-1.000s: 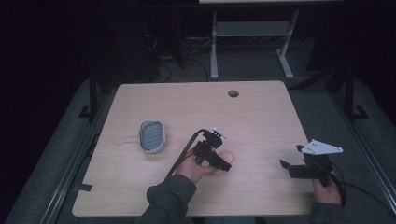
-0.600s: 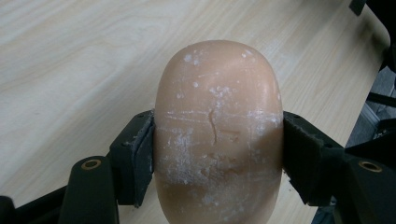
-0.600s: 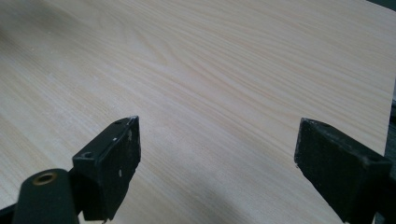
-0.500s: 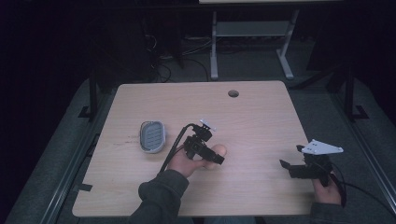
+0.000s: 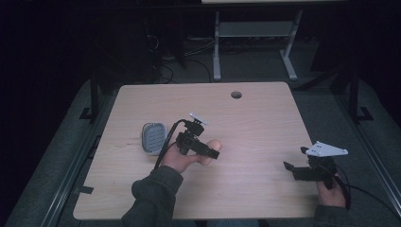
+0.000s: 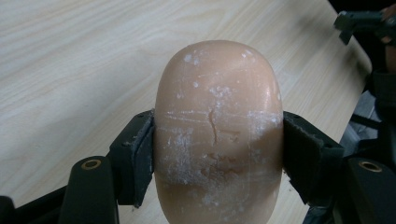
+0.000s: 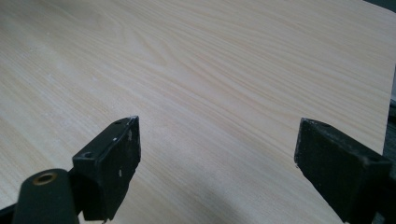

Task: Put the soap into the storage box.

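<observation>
- My left gripper (image 6: 217, 149) has its jaws pinching a peach-coloured soap bar (image 6: 218, 135) across its width; in the high view it sits mid-worktop, seemingly lifted clear, just right of a grey soap dish (image 5: 154, 138).
- My right gripper (image 7: 217, 168) has its jaws spread wide with nothing between them, low over bare wood near the right front corner, well apart from the bar.
- Risk, as I judge it: the bar is rounded, smooth and dusted with white residue, so it could squirt out of the pads if I squeeze harder or tilt. A crack shows on its face, and extra pressure might split it.
- The worktop (image 5: 265, 123) is pale wood grain with a cable hole (image 5: 236, 94) at the far edge.
- The room beyond is dark, with a white-legged stand (image 5: 253, 47) and floor cables.
</observation>
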Available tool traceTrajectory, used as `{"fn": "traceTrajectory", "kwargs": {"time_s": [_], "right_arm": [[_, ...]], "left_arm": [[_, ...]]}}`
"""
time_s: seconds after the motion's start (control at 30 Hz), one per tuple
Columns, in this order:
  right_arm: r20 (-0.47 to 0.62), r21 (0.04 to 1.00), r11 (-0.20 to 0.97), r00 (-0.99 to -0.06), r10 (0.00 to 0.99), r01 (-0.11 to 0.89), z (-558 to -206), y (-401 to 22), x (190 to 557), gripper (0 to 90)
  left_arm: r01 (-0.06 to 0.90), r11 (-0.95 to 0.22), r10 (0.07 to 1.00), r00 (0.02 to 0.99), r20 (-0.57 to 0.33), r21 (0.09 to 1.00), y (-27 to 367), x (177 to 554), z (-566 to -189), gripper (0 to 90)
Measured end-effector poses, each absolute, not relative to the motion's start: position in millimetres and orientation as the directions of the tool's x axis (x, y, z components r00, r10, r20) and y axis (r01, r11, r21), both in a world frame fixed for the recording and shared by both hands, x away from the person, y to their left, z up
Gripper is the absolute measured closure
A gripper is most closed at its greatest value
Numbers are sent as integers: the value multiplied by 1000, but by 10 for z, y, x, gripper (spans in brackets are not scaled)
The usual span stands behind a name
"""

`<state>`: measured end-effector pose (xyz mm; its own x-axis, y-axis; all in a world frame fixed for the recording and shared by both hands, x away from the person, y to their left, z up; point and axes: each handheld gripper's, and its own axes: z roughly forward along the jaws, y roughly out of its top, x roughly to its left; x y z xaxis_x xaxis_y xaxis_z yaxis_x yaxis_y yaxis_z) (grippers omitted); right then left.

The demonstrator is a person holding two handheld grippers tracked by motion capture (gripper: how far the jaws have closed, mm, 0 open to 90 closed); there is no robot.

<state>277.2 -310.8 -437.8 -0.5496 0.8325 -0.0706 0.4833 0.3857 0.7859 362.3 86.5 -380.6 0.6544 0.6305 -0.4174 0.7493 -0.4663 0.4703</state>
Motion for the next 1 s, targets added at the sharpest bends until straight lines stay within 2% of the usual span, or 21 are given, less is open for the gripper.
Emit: {"fn": "traceTrajectory", "kwargs": {"time_s": [0.37, 1.0], "right_arm": [[-69, 786, 384, -550, 833, 484, -4376, -3111, 2770, 140], [-70, 787, 384, -549, 833, 483, -4373, -3109, 2768, 140]], "left_arm": [[780, -414, 654, 614, -443, 469, 1110, 3750, -3738, 325], [821, -345, 716, 544, -438, 455, 1509, 3926, -3583, 325]]}}
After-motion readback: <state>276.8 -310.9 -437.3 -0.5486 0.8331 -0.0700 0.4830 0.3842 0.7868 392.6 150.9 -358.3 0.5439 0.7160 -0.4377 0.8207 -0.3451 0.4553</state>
